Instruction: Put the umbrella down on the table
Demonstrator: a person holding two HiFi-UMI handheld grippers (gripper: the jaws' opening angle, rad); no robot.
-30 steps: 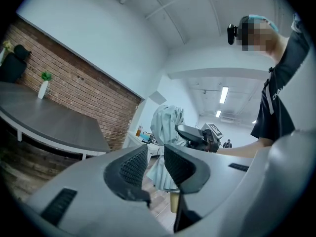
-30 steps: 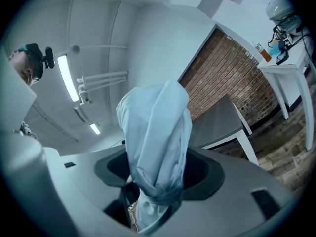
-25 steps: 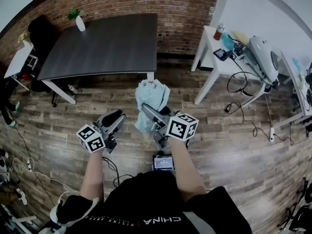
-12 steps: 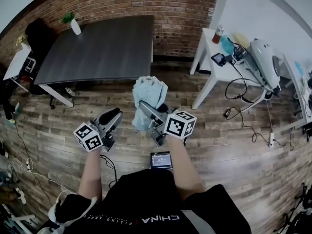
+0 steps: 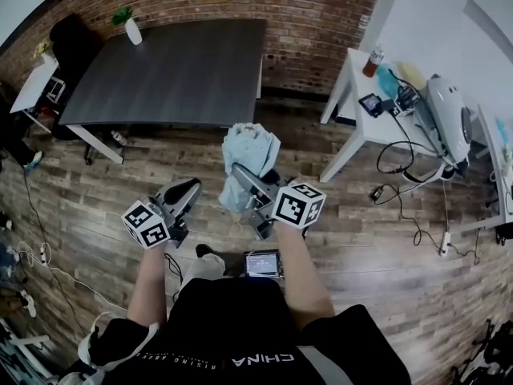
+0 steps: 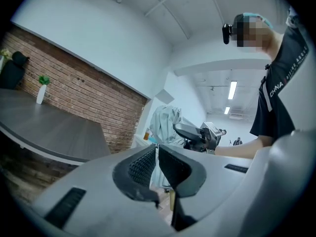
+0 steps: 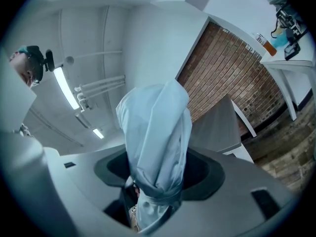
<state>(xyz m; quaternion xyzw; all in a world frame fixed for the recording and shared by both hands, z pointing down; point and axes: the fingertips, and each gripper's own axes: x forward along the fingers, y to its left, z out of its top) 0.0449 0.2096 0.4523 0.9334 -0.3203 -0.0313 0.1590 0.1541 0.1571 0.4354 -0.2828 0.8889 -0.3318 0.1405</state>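
r gripper [image 5: 244, 184] clamped on the folded pale-blue umbrella [image 5: 250, 152] — carried in the air over the wood floor [image 5: 96, 184], not on the dark table [image 5: 176, 70], which is ahead. l gripper [image 5: 189, 191] jaws together, nothing btwn them — just beside the r one.

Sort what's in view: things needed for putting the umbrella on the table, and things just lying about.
For the job:
- umbrella, held in the right gripper
- dark table
- left gripper, shut, empty

Lying about:
- vase with a plant, on the dark table
- white desk
- bottle and white machine on that desk
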